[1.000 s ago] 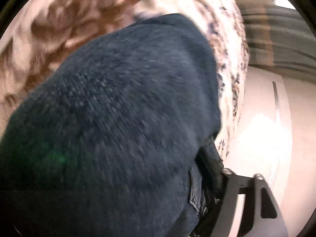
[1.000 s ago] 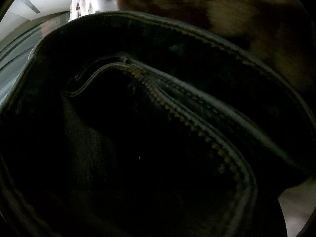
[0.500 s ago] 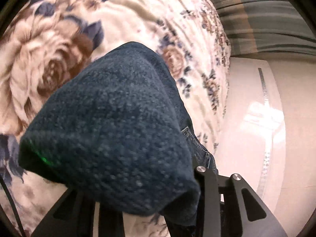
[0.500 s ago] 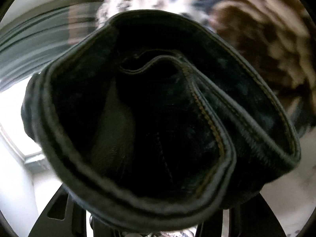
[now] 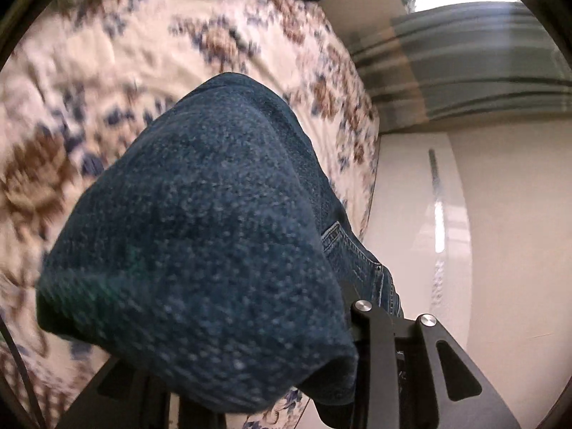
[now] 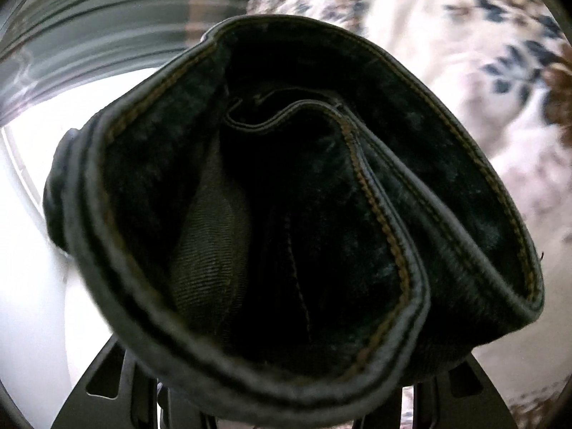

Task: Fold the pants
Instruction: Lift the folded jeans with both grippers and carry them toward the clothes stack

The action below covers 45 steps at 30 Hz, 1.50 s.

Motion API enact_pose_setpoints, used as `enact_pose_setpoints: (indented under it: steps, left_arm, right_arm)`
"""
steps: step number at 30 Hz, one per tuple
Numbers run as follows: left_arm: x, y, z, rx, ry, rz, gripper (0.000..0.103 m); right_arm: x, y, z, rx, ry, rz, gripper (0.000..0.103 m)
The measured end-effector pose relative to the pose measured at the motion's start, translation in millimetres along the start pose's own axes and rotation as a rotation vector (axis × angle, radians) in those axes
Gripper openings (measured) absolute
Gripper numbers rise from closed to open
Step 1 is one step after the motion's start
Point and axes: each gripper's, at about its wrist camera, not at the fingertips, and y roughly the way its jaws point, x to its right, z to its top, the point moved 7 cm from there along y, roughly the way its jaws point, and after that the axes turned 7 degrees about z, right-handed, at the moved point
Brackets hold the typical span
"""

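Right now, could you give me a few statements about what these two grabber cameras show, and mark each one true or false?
1. Both grippers grip dark blue jeans. True: the left gripper and the right gripper each have denim bunched between their fingers.
2. The jeans lie flat on the bedspread. False: they bulge up above the floral bedspread.
3. The bedspread is plain white. False: it is cream with brown and blue flowers.
4. The right camera shows orange-brown stitching. True.

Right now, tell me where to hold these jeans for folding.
Keep to the thick stitched waistband, which bunches into a firm ridge; come from below, as the right tool does. The left tool clamps the jeans likewise, above the floral bedspread.
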Motion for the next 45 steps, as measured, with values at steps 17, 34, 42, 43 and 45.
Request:
enact_pose_setpoints:
  steps: [17,34,42,43,45]
  left_arm:
    - [-126.2,-241.0,291.8,0.126,0.073,-0.067,0.03]
    - [-260.5,-234.5,538.8,0.217,0.063,-0.027,0.03]
    - [-342.3,-177.3,561.2,0.123,0.025,0.006,0.03]
    - [-346.2,-172.3,560.1,0.116,0.029,0.006,0.03]
    - [-353.5,-163.6,553.6,0.109,0.048,0.014,0.03]
  right_arm:
    - [-194.3,283.9,-218.8,-0.1,-0.188,0.085,0.047]
    - [-197.5,614.6,-288.7,-0.183,-0.172,0.15,0.047]
    - [-131.5,693.1,-249.1,-0.19,-0.168,0.05,0.047]
    - [-119.5,695.8,-246.4,-0.189,-0.162,0.031,0.047]
    - [-98.4,697.0,-242.1,-0.186,-0.151,0.008,0.047]
